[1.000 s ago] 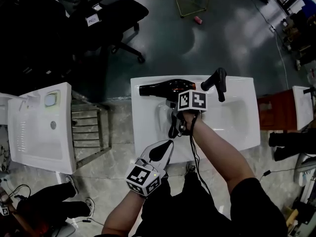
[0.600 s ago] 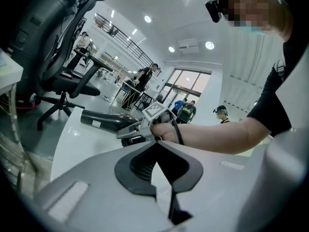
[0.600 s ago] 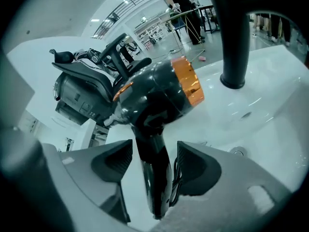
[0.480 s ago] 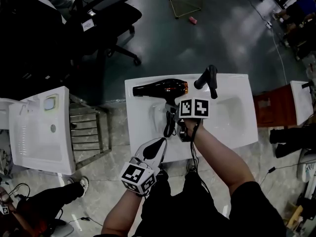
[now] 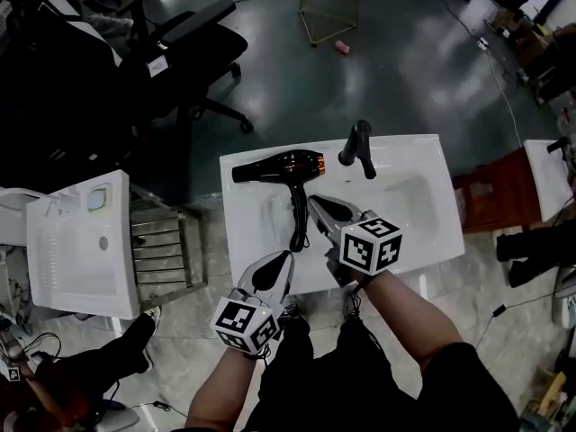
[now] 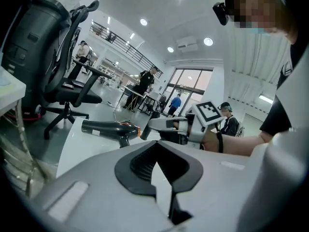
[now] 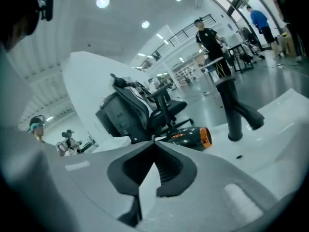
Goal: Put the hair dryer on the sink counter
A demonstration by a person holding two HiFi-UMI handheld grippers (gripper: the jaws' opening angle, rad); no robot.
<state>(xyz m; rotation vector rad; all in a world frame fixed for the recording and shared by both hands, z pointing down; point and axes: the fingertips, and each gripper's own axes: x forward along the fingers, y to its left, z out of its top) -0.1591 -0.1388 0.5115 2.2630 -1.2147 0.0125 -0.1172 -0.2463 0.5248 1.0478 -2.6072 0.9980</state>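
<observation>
The black hair dryer (image 5: pixel 274 166) with an orange band lies on its side at the back left of the white sink counter (image 5: pixel 423 156). Its handle points toward me. My right gripper (image 5: pixel 317 203) hovers just right of the handle end, clear of it. Its jaws have just been closing and are shut with nothing between them. In the right gripper view the dryer (image 7: pixel 190 135) lies beyond the closed tips (image 7: pixel 153 139). My left gripper (image 5: pixel 286 259) is shut and empty at the counter's front edge. From it I see the dryer (image 6: pixel 108 128) and the right gripper (image 6: pixel 164 124).
A black faucet (image 5: pixel 357 147) stands behind the basin (image 5: pixel 409 201), right of the dryer. Left of the counter are a metal rack (image 5: pixel 162 241) and another white sink (image 5: pixel 81 241). An office chair (image 5: pixel 180 43) stands behind, a red-brown cabinet (image 5: pixel 477 196) to the right.
My right gripper has drawn back from the dryer's handle toward me and lifted, and its jaws have gone from wide to shut. The dryer stays on the counter. The left gripper has barely moved.
</observation>
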